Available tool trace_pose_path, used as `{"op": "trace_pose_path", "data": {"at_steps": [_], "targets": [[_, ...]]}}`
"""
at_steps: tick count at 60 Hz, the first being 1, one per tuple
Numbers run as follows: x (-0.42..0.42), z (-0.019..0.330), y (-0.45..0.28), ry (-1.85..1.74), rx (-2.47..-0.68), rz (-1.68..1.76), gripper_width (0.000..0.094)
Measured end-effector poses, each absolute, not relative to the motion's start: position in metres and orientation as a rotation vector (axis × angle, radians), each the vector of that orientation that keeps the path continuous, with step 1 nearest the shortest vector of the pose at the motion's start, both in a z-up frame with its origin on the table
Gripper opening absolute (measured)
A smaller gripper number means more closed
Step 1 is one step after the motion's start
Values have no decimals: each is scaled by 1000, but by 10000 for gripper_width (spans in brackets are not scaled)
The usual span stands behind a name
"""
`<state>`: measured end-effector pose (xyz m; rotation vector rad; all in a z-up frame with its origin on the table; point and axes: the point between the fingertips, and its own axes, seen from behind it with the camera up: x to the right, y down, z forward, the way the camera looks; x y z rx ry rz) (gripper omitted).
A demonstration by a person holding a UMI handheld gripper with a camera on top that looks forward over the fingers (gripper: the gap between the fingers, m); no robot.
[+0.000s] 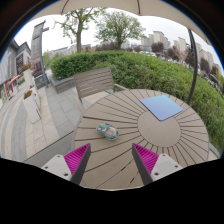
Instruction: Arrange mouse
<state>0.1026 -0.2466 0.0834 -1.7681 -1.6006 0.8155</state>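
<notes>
With my tool (109,160) spread and empty, I judge the small mouse (108,131) on the slatted bench (150,135) ahead light, rigid, slick—best pinched across its flanks.

- Round slatted wooden worktop (150,135): lies directly ahead of the gripper (112,160), whose two fingers stand apart over its near edge.
- Small grey computer mouse (108,130): on the worktop, ahead of the fingers, left of centre.
- Flat blue-grey rectangular mouse mat (161,106): on the worktop, beyond and right of the mouse, well apart from it.
- Slatted wooden bench (93,82): behind the worktop, to the left.
- Green hedge (130,66): behind the bench and worktop.
</notes>
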Motion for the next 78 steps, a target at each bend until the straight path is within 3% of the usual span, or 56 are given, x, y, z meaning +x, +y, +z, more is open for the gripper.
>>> {"op": "trace_pose_path", "data": {"at_steps": [24,43,53,55,57,58,61,70,78], "targets": [[3,-9,-228,-1534,-1789,724,861],[-55,-13,-215,-1510,-1780,710,862],[-58,-14,-219,-1528,-1763,720,785],[-58,-14,-221,-1538,-1755,727,722],[-59,-16,-224,-1547,-1761,738,550],[-60,-15,-227,-1547,-1762,751,460],[-58,-14,-226,-1547,-1766,723,407],[-56,22,-224,-1533,-1730,757,361],[-44,94,-208,-1492,-1736,822,360]]}}
